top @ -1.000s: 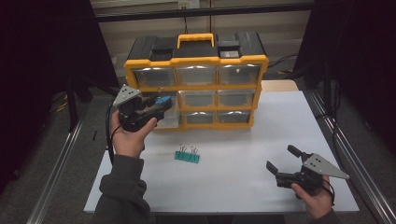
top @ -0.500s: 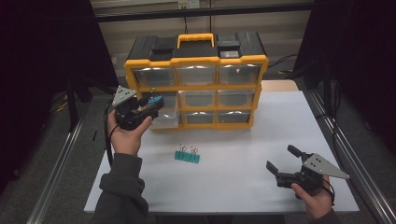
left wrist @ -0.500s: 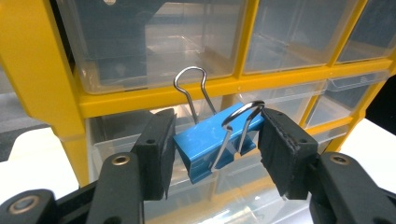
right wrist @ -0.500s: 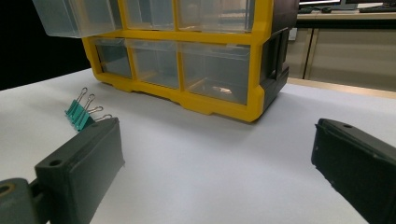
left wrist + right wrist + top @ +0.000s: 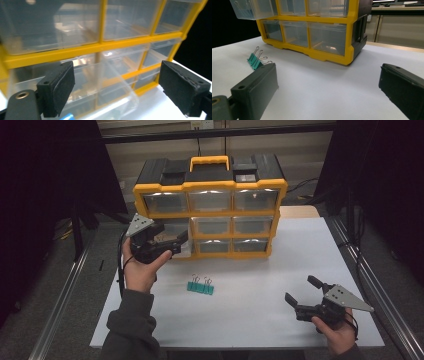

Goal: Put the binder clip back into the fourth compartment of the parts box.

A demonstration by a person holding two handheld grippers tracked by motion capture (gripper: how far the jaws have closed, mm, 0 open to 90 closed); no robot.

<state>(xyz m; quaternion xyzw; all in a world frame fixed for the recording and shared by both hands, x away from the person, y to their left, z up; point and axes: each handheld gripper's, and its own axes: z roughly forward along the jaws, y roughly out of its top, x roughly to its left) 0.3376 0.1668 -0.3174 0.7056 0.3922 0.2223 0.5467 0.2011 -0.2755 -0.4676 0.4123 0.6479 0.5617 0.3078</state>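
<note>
Drawer: a clear plastic drawer (image 5: 110, 85) stands pulled partway out of the left column of the yellow organiser (image 5: 210, 215), in one of its lower rows; which row is hard to tell from the high view.
Left gripper (image 5: 167, 241): held up at the drawer's front, jaws spread wide and released, nothing between them; in the left gripper view the drawer sits between and beyond the pads, not touched as far as I can tell.
Right gripper (image 5: 306, 296): low over the white table (image 5: 260, 320) at the near right, jaws open and empty, well apart from the organiser.
Binder clips (image 5: 200, 286): teal, lying on the table in front of the organiser, between the two grippers.
Risk, drawer: a pull too far could bring it clear of its slot and tip its contents.
Risk, organiser: a one-sided push could slide or twist the unbraced cabinet.
Risk, grip: smooth clear plastic could slip from the pads if pinched at an edge.
</note>
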